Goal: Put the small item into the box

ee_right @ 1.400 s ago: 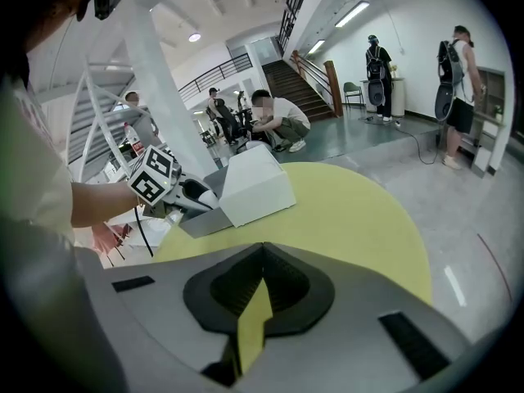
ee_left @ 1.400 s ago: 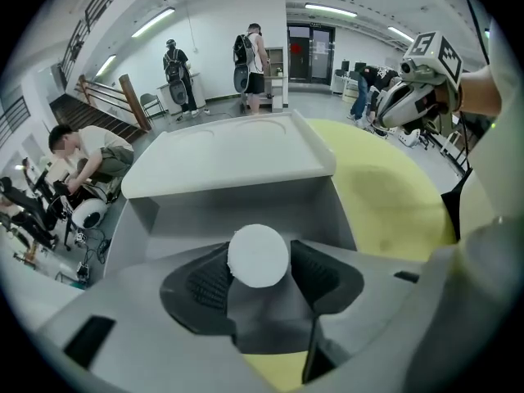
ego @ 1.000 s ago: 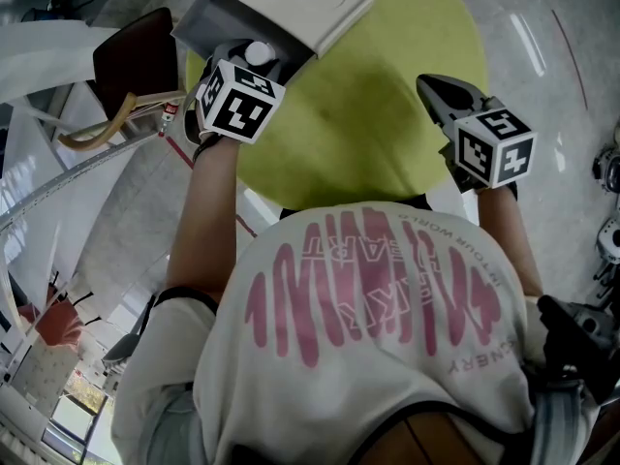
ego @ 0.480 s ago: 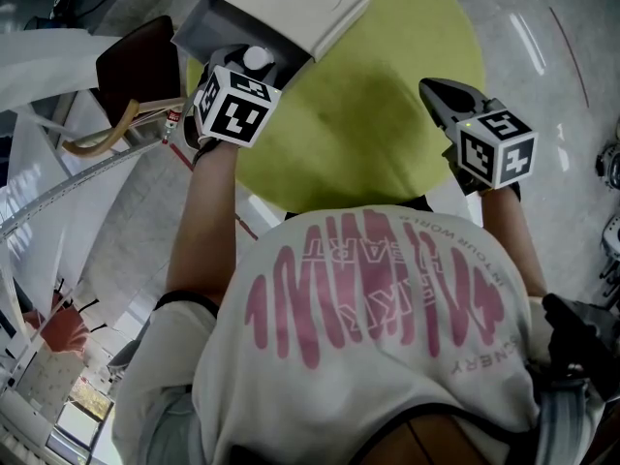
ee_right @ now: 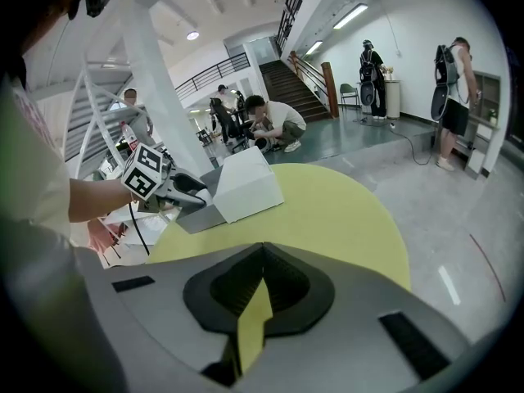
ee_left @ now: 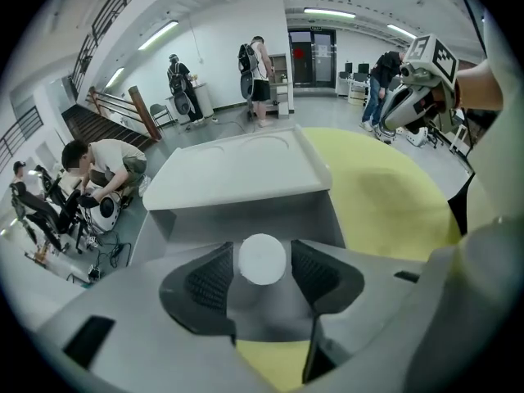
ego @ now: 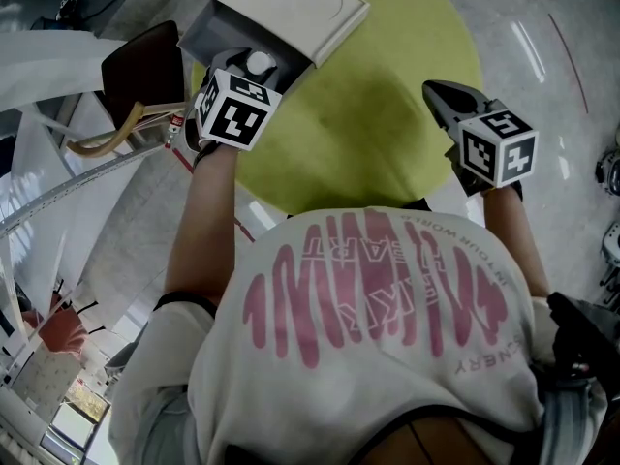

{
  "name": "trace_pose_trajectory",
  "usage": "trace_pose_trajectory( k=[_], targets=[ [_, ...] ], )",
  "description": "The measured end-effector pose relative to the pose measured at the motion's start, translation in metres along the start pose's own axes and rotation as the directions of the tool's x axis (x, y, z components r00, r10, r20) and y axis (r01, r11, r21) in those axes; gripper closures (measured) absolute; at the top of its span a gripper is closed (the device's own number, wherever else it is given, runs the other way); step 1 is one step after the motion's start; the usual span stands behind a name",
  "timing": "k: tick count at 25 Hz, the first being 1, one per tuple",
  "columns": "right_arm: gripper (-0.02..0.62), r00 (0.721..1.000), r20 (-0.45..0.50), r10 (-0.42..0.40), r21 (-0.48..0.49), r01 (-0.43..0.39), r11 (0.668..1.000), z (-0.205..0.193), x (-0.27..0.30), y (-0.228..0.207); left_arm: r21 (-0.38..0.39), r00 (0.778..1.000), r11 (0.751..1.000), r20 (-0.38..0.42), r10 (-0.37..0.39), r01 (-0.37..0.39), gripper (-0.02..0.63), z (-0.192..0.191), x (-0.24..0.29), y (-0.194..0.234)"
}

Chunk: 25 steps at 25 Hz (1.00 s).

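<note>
Pinching the light, probably slippery white piece (ee_left: 262, 257) across its middle, the left gripper (ee_left: 262, 262) is facing the box (ee_left: 237, 178) just beyond its fingers; the right gripper (ee_right: 262, 252) is pressing its fingers together.

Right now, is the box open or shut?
Open. The white lid stands lifted above the grey box, whose hollow inside shows beyond the small white round item held in the left gripper.
</note>
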State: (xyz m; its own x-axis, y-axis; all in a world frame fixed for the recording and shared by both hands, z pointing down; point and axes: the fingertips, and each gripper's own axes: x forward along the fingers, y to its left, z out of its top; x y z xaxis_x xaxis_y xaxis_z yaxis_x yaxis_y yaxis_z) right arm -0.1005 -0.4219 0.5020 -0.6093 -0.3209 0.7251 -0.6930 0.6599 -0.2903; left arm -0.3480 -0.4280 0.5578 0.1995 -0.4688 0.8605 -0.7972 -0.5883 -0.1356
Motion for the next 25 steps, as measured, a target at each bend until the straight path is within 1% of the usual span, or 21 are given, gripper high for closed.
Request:
trace_pose_trajectory(
  k=[11, 16, 20, 25],
  targets=[
    [0.589, 0.999, 0.043, 0.028, -0.041, -0.026, 0.999, 0.010, -0.021, 0.007, -0.053, 0.998, 0.998, 0.050, 0.026, -0.023, 0.399, 0.009, -0.037, -0.005],
    [0.589, 0.997, 0.056, 0.051, -0.067, -0.047, 0.997, 0.002, -0.029, 0.012, -0.072, 0.996, 0.997, 0.076, 0.046, -0.040, 0.405, 0.014, -0.049, -0.024],
    [0.589, 0.995, 0.065, 0.072, -0.092, -0.066, 0.994, -0.001, -0.039, 0.019, -0.107, 0.991, 0.992, 0.110, 0.072, -0.060, 0.415, 0.018, -0.063, -0.036],
    [0.589, 0.993, 0.074, 0.092, -0.124, -0.083, 0.989, -0.002, -0.051, 0.028, -0.139, 0.984, 0.990, 0.169, 0.048, -0.025, 0.420, 0.018, -0.080, -0.061]
  ],
)
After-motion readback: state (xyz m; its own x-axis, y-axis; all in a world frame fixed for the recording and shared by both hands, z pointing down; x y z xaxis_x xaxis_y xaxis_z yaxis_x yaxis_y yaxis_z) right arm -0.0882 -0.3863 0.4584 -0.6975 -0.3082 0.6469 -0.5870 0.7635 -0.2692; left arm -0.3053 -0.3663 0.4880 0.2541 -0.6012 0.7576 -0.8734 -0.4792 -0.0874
